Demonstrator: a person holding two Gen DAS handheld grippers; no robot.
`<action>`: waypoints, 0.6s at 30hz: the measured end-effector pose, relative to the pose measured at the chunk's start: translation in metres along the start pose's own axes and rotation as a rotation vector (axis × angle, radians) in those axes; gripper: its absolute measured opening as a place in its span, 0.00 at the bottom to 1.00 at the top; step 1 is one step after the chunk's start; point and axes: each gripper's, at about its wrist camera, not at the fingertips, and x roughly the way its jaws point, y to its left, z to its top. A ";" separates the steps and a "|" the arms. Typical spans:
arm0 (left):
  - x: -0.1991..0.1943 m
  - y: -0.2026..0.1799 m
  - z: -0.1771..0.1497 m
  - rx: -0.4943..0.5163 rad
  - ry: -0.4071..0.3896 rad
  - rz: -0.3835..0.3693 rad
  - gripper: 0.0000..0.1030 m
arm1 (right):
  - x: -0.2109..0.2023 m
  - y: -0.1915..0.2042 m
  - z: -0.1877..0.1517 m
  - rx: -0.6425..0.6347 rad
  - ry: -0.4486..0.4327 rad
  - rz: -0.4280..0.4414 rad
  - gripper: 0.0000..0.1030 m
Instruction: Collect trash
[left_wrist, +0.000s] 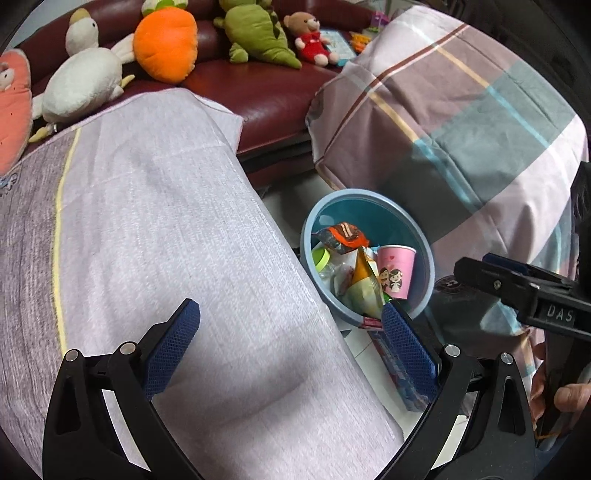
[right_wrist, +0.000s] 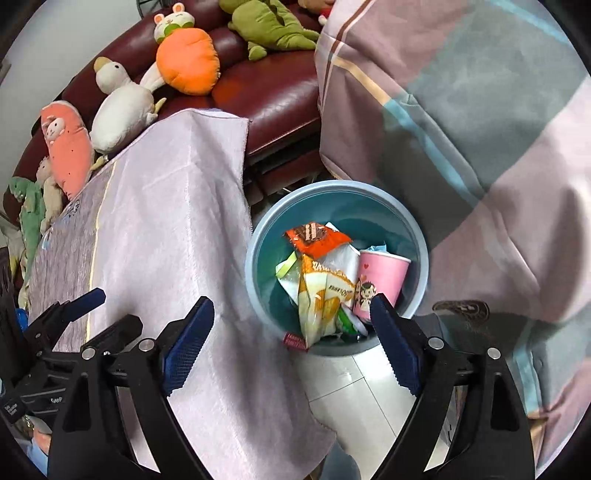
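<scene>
Bin (right_wrist: 419, 240) bottom hidden under trash; red packet (right_wrist: 294, 340) mostly covered by wrapper (right_wrist: 321, 295).

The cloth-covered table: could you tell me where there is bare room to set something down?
The lilac cloth lies bare from the sofa toys to the left tool. The blue bin beside it is crowded with wrappers and a pink cup.

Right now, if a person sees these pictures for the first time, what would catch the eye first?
First, the blue bin on the floor between the cloth-covered table and the striped blanket, filled with snack wrappers and a pink paper cup. Next, the orange carrot toy among soft toys on the dark red sofa behind. Both the right gripper and the left gripper stand open and empty.
</scene>
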 end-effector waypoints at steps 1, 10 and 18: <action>-0.004 0.000 -0.002 0.000 -0.005 0.000 0.96 | -0.004 0.002 -0.003 -0.004 -0.003 -0.003 0.82; -0.039 0.002 -0.022 -0.004 -0.057 0.010 0.96 | -0.039 0.022 -0.032 -0.051 -0.038 -0.034 0.86; -0.060 0.003 -0.039 -0.005 -0.091 0.018 0.96 | -0.052 0.034 -0.054 -0.091 -0.050 -0.068 0.86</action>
